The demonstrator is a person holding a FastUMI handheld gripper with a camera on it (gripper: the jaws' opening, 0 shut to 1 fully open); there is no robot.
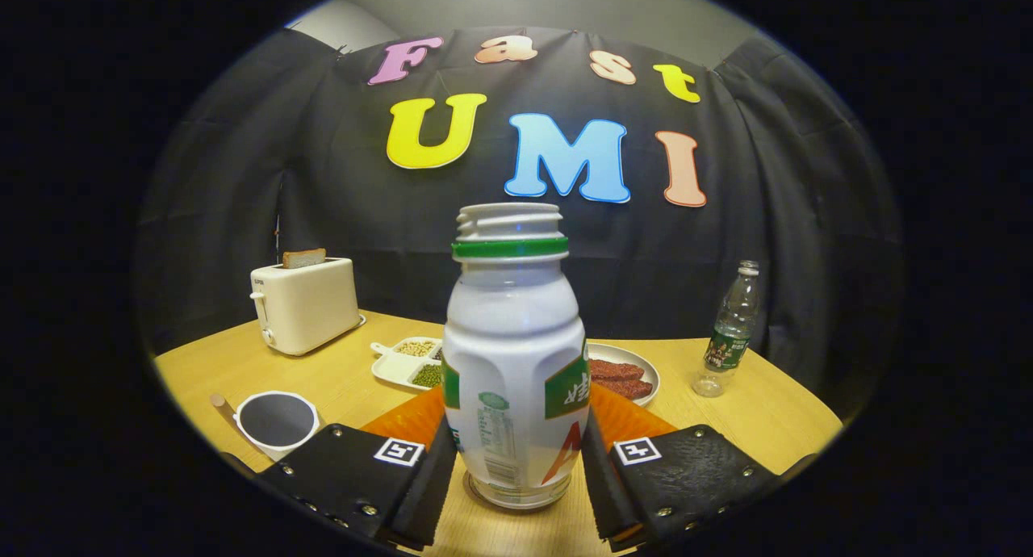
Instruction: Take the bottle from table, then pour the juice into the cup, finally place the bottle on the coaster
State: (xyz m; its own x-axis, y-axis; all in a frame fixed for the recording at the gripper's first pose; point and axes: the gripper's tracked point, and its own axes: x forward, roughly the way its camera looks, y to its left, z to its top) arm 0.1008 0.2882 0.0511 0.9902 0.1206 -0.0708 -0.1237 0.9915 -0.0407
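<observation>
A white juice bottle (512, 355) with a green neck ring and no cap stands upright between my fingers. My gripper (516, 468) is shut on it, one finger pressing each side of its lower body. Its base sits at the wooden table (775, 420), with a ring of shadow under it; whether it touches the table I cannot tell. An orange coaster (407, 420) lies just behind the bottle, partly hidden by it. A white cup (277, 422) with a dark inside stands beyond my left finger.
A cream toaster (305, 305) with a slice of bread stands at the back left. A divided white dish (403, 363) of beans and a plate (625, 375) of red slices lie behind the coaster. A clear water bottle (730, 331) stands back right.
</observation>
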